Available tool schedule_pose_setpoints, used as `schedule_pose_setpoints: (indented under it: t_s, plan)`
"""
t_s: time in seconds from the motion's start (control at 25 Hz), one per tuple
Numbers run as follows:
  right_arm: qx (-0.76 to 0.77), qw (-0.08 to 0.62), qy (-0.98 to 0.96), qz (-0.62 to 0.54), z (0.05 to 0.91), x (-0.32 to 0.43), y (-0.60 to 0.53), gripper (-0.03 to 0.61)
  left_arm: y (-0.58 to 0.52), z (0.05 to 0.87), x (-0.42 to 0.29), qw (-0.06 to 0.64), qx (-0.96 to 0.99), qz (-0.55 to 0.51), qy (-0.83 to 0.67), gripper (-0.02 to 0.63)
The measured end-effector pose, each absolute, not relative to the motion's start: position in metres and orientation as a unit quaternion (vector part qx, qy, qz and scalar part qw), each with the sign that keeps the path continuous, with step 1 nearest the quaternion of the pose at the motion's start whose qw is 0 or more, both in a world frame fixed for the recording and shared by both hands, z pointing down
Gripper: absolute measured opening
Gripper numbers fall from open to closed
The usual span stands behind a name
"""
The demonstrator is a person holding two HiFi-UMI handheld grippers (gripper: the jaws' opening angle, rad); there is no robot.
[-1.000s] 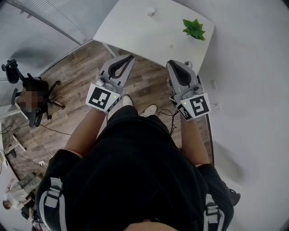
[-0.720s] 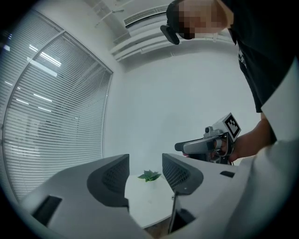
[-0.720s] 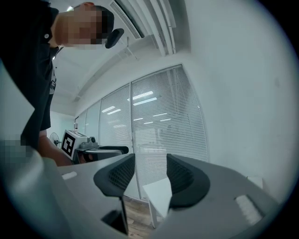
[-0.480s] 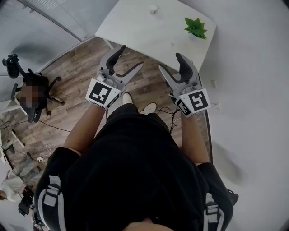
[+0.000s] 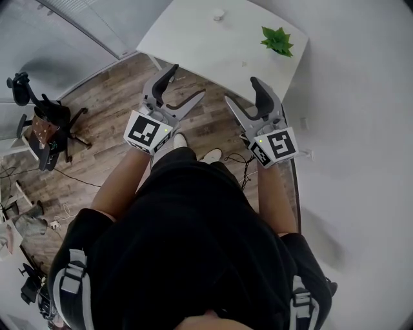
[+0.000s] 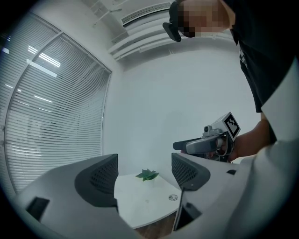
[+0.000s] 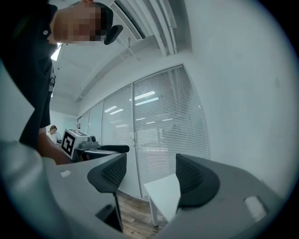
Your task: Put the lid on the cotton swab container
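Since the jaws on both sides have just been opening, left gripper (image 5: 188,80) and right gripper (image 5: 241,89) stand spread wide with nothing between either pair; each gripper view shows only the room through the gap. I hold both level in front of me over the wood floor (image 5: 116,129), well short of the white table (image 5: 193,45).

Cotton swab container and lid are, I reckon, the two small bits on that table: a round white thing (image 5: 218,14) near the far edge and a smaller round piece (image 5: 244,63) near the plant (image 5: 277,40). Too small to tell which is which.

Step in hand is the approach; the lid isn't on yet. Doing it well:
- close in until the tabletop fills both gripper views
- identify lid vs container before committing
- keep jaws wide, steady the container's wall with one side
- take the lid by its rim, keep it flat
- come in clear of the plant
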State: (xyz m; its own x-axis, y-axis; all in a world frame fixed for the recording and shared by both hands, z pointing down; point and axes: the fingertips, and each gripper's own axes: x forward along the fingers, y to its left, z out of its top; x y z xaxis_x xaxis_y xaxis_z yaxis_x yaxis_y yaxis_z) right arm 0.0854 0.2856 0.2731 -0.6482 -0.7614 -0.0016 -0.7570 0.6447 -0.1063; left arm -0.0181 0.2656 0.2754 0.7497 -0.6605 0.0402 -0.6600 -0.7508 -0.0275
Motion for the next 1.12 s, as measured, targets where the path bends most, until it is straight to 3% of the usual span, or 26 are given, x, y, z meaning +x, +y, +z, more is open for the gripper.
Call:
schedule_pose_setpoints:
  t_s: [0.52, 1.12]
  plan:
    - [-0.388, 0.035, 0.919, -0.06, 0.284, 0.105, 0.302, 0.327, 0.287, 0.278, 0.012, 0.021, -0.928, -0.045, 0.368, 0.341]
    - [-0.372, 0.012, 0.926, -0.068, 0.296, 0.044, 0.226, 0.325, 0.211, 0.293, -0.039, 0.024, -0.927, -0.052, 0.37, 0.341]
